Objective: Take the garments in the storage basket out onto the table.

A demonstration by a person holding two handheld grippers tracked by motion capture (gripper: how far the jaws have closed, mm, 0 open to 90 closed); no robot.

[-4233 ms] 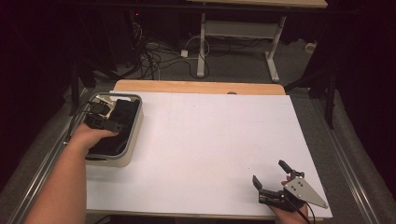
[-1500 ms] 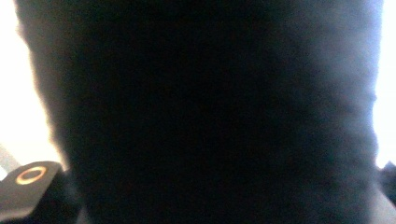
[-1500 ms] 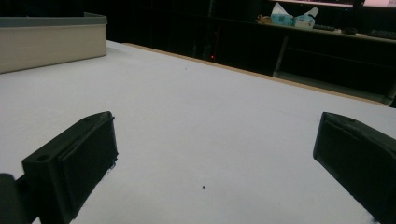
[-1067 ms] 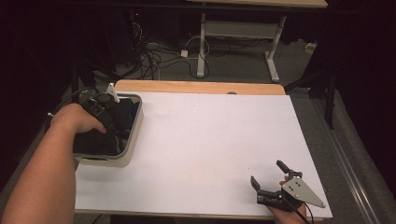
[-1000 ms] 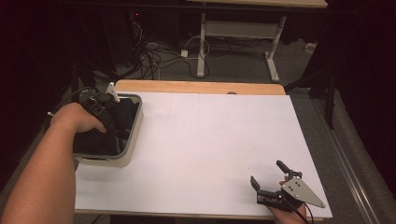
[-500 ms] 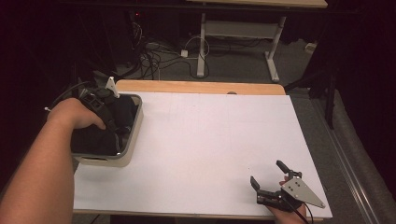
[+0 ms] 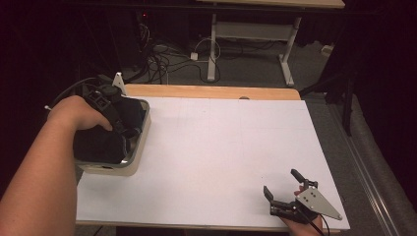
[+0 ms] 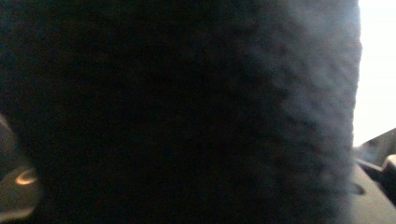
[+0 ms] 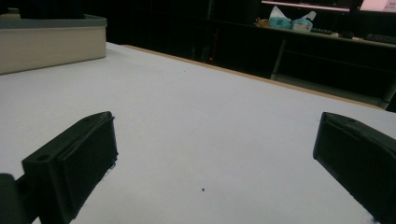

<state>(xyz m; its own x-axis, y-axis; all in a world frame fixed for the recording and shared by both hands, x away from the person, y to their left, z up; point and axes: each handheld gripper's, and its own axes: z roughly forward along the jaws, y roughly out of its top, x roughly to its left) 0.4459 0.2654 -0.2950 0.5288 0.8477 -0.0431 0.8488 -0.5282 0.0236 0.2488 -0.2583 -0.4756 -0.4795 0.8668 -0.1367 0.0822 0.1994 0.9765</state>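
A beige bin [image 7: 140,147] with a metal rim stands at the table's left edge and holds dark cloth. My left gripper [image 7: 125,129] reaches down into it from above, its jaws partly closed around a bunch of black cloth [image 7: 132,110] that stands up above the rim. In the left gripper view the same black cloth [image 8: 187,112] hangs right in front of the camera, blurred. My right gripper [image 7: 281,181] rests near the table's front right corner, open, with nothing between its jaws [image 9: 215,128].
A white sheet [image 7: 221,147] covers the table, with a wooden strip [image 7: 211,92] along its far edge. In the right gripper view the bin [image 9: 51,42] stands far off at the left. Cables and a desk frame [image 7: 216,44] lie on the floor beyond the table.
My left hand has risen over the bin and drifted a little to the left, with the black cloth coming up with it. The right gripper has not moved.
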